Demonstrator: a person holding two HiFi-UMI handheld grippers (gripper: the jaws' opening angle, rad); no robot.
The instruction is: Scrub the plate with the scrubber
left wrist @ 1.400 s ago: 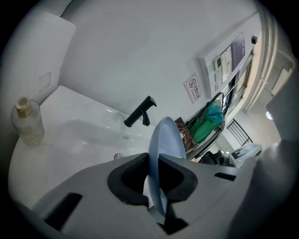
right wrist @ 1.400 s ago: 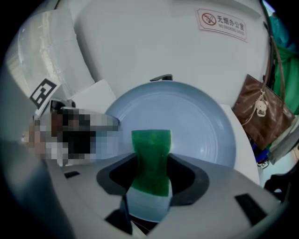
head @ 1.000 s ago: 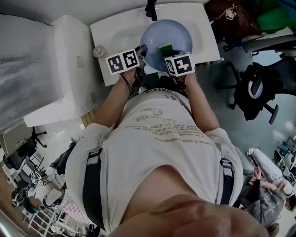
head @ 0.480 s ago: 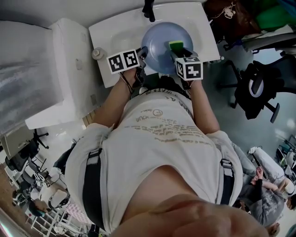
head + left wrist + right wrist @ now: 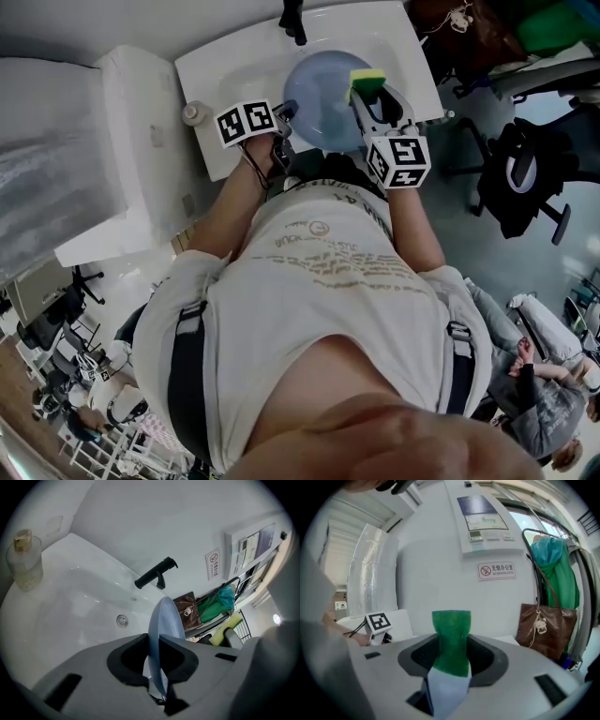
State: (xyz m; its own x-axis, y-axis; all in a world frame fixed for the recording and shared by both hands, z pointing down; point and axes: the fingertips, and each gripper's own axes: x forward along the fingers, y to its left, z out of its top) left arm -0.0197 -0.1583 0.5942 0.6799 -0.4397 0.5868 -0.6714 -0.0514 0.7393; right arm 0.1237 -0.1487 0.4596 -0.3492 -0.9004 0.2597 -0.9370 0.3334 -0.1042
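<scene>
Blue plate (image 5: 319, 98) hangs over the sink (image 5: 234, 61), near rim pinched in my left tongs (image 5: 286, 112). My right tongs (image 5: 368, 98) clamp the green scrubber (image 5: 366, 82) at its far-right rim, with the plate's face to the scrubber's left.

I see a pale blue plate (image 5: 319, 103), a scrubber (image 5: 367, 82) with a green face on yellow sponge, a white sink (image 5: 234, 61), a black faucet (image 5: 292, 19) and a brown bag (image 5: 546, 625).

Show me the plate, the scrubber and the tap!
plate (image 5: 319, 103), head view, middle of its blue face.
scrubber (image 5: 367, 82), head view, its free end.
tap (image 5: 154, 573), left gripper view, middle of its black spout.
</scene>
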